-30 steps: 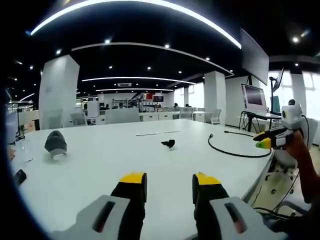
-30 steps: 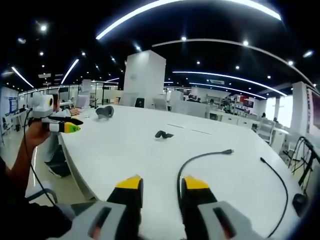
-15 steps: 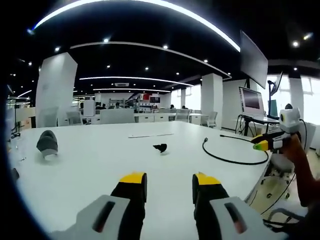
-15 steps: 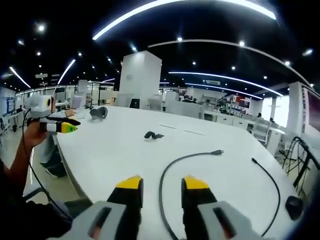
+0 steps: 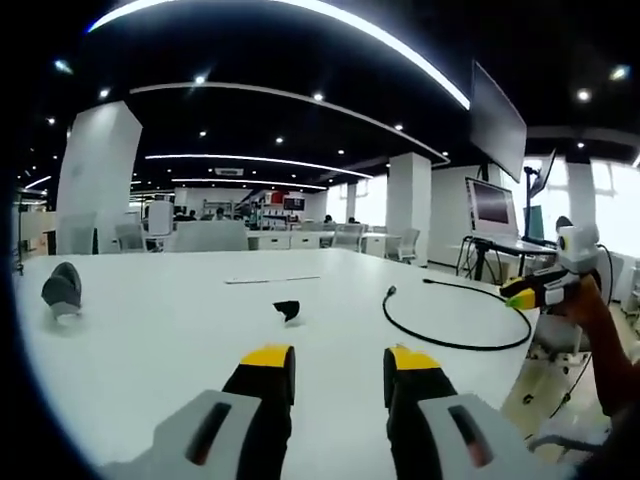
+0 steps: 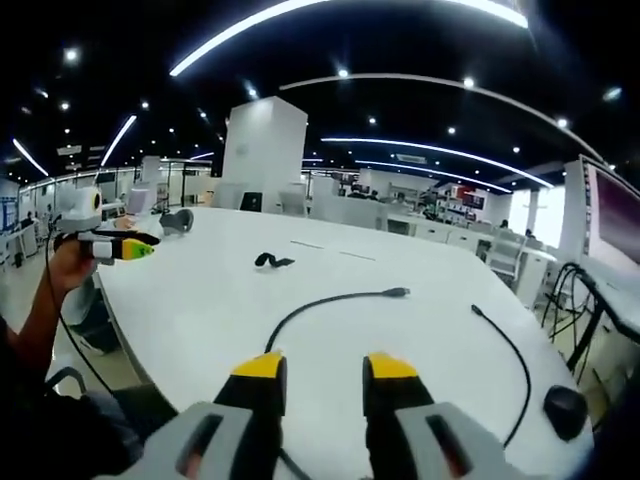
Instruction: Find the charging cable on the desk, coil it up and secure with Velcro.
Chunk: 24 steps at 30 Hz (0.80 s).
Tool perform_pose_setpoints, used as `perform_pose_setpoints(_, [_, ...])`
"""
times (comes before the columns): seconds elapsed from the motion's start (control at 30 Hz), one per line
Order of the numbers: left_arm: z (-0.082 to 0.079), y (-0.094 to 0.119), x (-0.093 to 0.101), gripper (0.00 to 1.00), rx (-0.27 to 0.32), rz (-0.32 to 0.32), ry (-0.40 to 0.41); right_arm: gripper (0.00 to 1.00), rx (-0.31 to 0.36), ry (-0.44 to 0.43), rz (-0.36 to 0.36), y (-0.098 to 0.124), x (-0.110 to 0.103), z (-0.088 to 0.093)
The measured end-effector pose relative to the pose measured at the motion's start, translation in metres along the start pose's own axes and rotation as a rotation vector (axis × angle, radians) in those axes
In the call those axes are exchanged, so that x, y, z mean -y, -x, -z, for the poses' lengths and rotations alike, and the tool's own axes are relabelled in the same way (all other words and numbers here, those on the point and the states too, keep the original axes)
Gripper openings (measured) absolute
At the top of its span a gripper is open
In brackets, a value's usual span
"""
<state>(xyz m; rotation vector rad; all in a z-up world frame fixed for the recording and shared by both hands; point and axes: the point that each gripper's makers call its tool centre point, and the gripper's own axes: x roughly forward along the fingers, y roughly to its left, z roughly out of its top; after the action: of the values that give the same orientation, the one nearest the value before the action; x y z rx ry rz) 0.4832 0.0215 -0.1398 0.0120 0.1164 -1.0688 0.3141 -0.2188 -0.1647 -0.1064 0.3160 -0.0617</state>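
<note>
Your left gripper [image 5: 338,362] and right gripper [image 6: 324,368] both hang jaws apart over the white desk [image 5: 150,330]. The charging cable [image 6: 320,302] curves ahead of your right; a small black strap [image 5: 287,310] and grey cap [image 5: 62,290] lie well apart.

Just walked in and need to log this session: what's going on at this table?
A person holds a tool in each hand over a white table. Neither the left tool nor the right tool holds anything; both are open. The black charging cable lies uncoiled ahead of the right tool, a small black strap further off.
</note>
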Motion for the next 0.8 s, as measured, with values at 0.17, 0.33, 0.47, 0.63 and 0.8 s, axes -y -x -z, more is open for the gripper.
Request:
perform_pose_setpoints(0.17, [-0.001,-0.021,0.013,0.35,-0.001,0.027,-0.002,0.32,-0.01,-0.012,0.026,0.007,0.022,0.006])
perform_pose_setpoints(0.33, [-0.002,-0.039,0.028,0.35,-0.005,0.046,-0.01,0.32,-0.01,-0.026,0.048,0.012,0.044,0.011])
perform_pose_setpoints(0.47, [0.0,-0.051,0.044,0.35,-0.01,0.081,-0.012,0.31,-0.013,-0.036,0.07,0.016,0.06,0.013])
perform_pose_setpoints(0.63, [-0.001,-0.063,0.056,0.35,-0.013,0.099,-0.017,0.31,-0.014,-0.039,0.092,0.02,0.077,0.014])
perform_pose_setpoints(0.8, [-0.002,-0.074,0.063,0.35,-0.012,0.107,-0.023,0.3,-0.01,-0.053,0.108,0.021,0.09,0.017])
